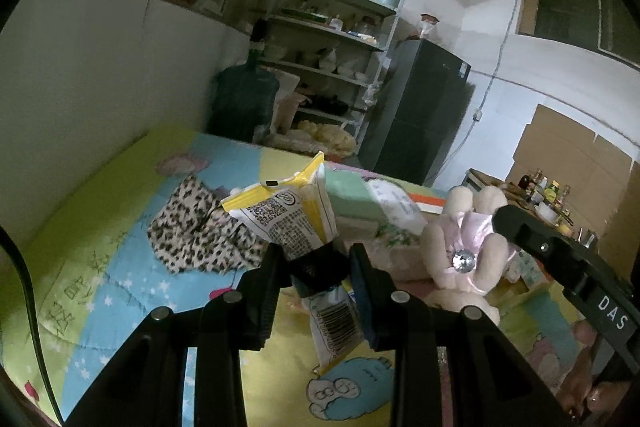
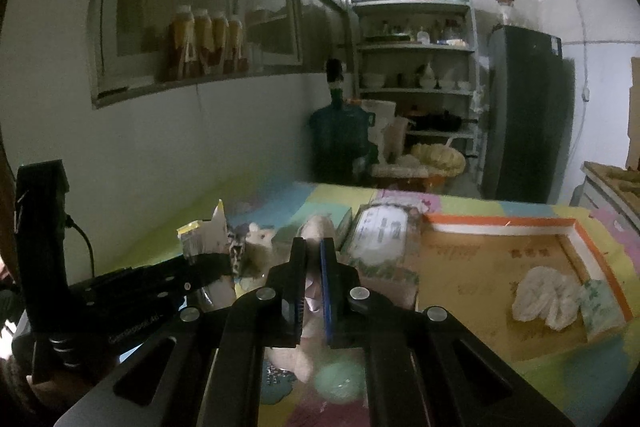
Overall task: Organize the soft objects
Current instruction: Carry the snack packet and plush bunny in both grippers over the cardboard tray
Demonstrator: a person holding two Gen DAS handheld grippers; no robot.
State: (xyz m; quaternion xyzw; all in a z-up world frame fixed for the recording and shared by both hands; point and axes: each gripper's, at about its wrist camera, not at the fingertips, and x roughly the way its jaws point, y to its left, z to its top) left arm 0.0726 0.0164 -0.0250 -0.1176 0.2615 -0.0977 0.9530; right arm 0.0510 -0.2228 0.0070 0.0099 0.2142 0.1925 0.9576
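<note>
1. Two items are already in the orange-edged cardboard box [image 2: 576, 227] at right of the right wrist view: a crumpled white cloth [image 2: 546, 295] and a small green-patterned pack [image 2: 600, 303] just beside it. Judged from this, the sorting is under way but far from finished.

2. Left gripper [image 1: 316, 267]: fingers pressed in on a yellow-and-white snack packet [image 1: 288, 211], pinched at its waist, the top standing up at frame centre and the barcode end hanging below. It is held clear of the bed, not yet over the box.

3. Right gripper [image 2: 314, 283]: fingers nearly together, pinching a pale plush rabbit [image 1: 460, 251] with a pink bow and a gem; in the left wrist view it sits at centre right. Not yet delivered either.

4. Still loose on the surface: a leopard-print cloth [image 1: 196, 231] at centre left of the left wrist view, a green block [image 1: 348, 195] behind the packet, and a floral wipes pack [image 2: 380, 239] touching the box's left edge.

5. Surface: a bed under a cartoon-print cover [image 1: 100, 267] in green, blue and yellow, set against a white wall.

6. Room: dim. Metal shelving [image 2: 416, 47] with crockery at upper centre, a dark fridge [image 2: 528, 111] to its right, a water jug [image 2: 340, 135] on the floor, bottles behind a window ledge at upper left.
</note>
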